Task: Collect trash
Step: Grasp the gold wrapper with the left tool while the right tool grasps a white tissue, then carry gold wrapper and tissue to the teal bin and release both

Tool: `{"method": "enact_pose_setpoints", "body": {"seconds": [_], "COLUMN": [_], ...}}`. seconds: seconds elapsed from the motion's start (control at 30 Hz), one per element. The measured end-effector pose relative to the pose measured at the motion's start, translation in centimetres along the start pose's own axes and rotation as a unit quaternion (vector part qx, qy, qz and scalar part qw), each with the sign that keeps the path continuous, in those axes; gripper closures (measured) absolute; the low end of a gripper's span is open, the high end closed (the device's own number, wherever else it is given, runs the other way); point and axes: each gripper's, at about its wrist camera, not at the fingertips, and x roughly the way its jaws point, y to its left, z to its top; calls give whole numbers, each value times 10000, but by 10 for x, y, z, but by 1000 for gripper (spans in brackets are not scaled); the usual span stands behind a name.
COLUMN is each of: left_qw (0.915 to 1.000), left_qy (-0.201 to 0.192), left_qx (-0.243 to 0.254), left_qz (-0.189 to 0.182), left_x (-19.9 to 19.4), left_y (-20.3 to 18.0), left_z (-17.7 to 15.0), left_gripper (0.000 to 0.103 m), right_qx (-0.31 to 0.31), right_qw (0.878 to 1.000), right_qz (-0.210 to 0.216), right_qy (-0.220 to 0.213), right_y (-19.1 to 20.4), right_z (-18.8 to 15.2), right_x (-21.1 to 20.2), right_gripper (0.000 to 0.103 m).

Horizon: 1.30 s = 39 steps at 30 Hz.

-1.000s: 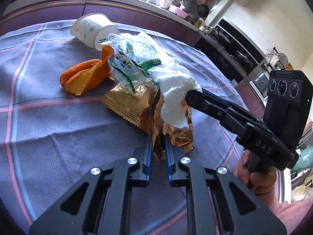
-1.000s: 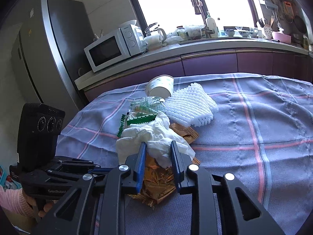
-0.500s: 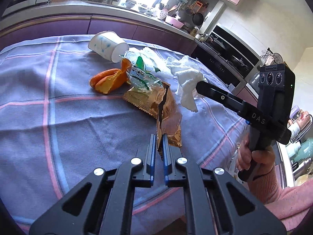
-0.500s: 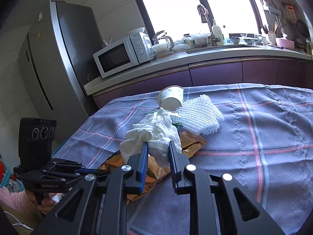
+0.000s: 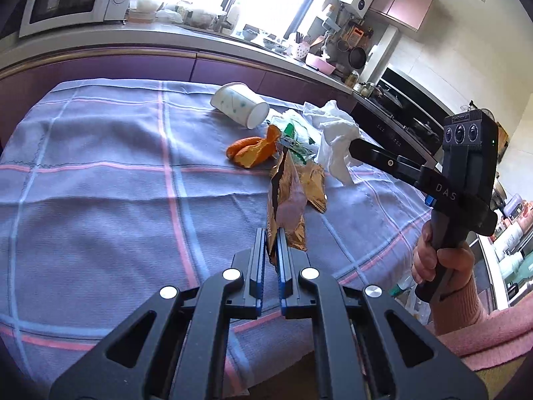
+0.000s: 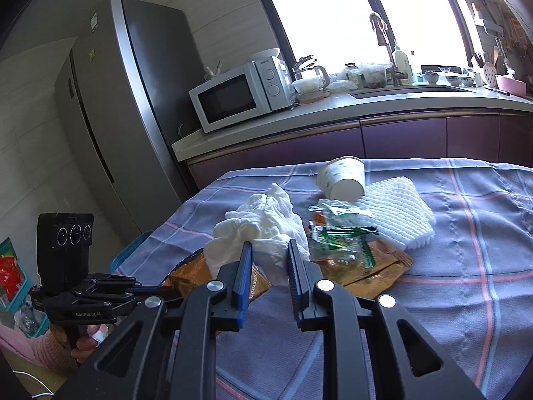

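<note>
My left gripper (image 5: 272, 238) is shut on a gold snack wrapper (image 5: 293, 196) and holds it above the checked tablecloth (image 5: 100, 183). My right gripper (image 6: 268, 250) is shut on a crumpled white tissue (image 6: 263, 230), also seen in the left wrist view (image 5: 334, 140). On the cloth lie an orange peel (image 5: 251, 150), a green-and-clear wrapper (image 6: 343, 236), a second gold wrapper (image 6: 376, 273), a tipped paper cup (image 6: 343, 181) and a white foam fruit net (image 6: 396, 213).
A purple kitchen counter (image 6: 366, 126) with a microwave (image 6: 240, 95) runs behind the table. A fridge (image 6: 126, 106) stands at the left. A blue bin's rim (image 6: 128, 250) shows past the table's left edge.
Both grippers have pulled back toward the table's near edge, lifting the gold wrapper and the tissue away from the pile. The other trash has stayed in place.
</note>
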Motion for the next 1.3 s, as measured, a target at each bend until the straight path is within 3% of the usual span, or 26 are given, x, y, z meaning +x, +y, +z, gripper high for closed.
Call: {"method": "enact_pose_setpoints", "body": {"seconds": [0.53, 1.3], "left_qw": [9937, 9730], "left_qy": [-579, -1160], "left_qx": [-423, -1045], "left_qz": [858, 1702], "left_x": [-74, -152], "left_y": [49, 96], "left_z": [-12, -37], "left_gripper": [96, 96], "right_qx": [-345, -920], "right_qw": [9966, 9829], "right_qz": [695, 1404], "right_qy": [286, 762], "right_y": [55, 127], "right_z": [6, 11], "right_x": [51, 108], "right_gripper": [84, 84]}}
